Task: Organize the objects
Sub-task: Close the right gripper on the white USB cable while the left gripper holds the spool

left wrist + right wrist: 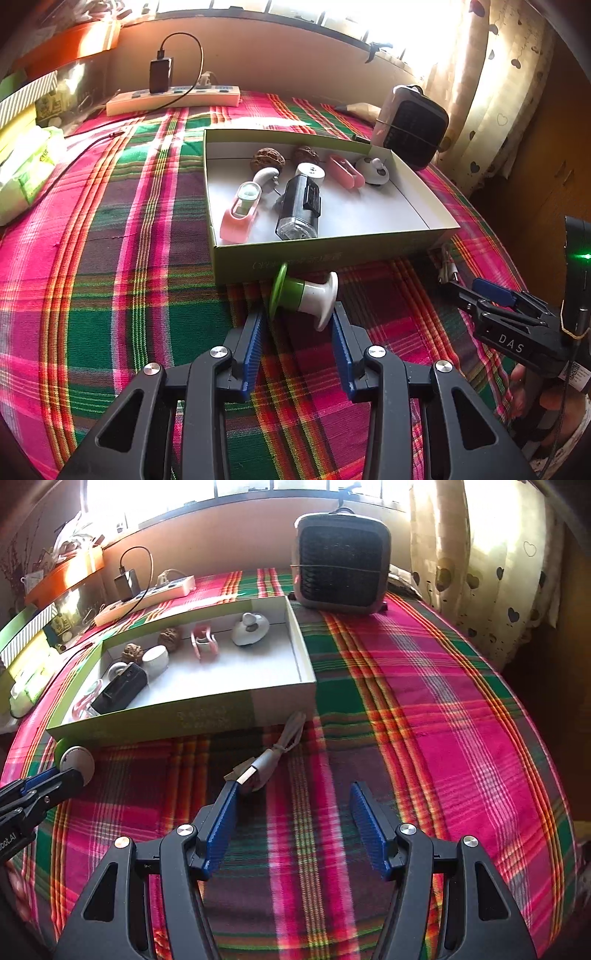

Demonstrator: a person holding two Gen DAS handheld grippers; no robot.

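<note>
**Spool gripped, cable waiting**

Left wrist: your left gripper (299, 325) pinches the green-white spool (304, 297) just before the box's (332, 254) near wall, seemingly poised to lift it in.

Right wrist: your right gripper (293, 805) stands spread and empty; the cable (271, 755) lies touching its left pad, near the box's corner, on plaid cloth (443, 709) under a sunlit window.

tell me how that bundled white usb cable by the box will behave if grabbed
The white USB cable looks floppy: tied in a loose bundle, so its loops may sag. Probably light, given thin cord. Its smooth metal plug could slip from the right tongs.
</note>
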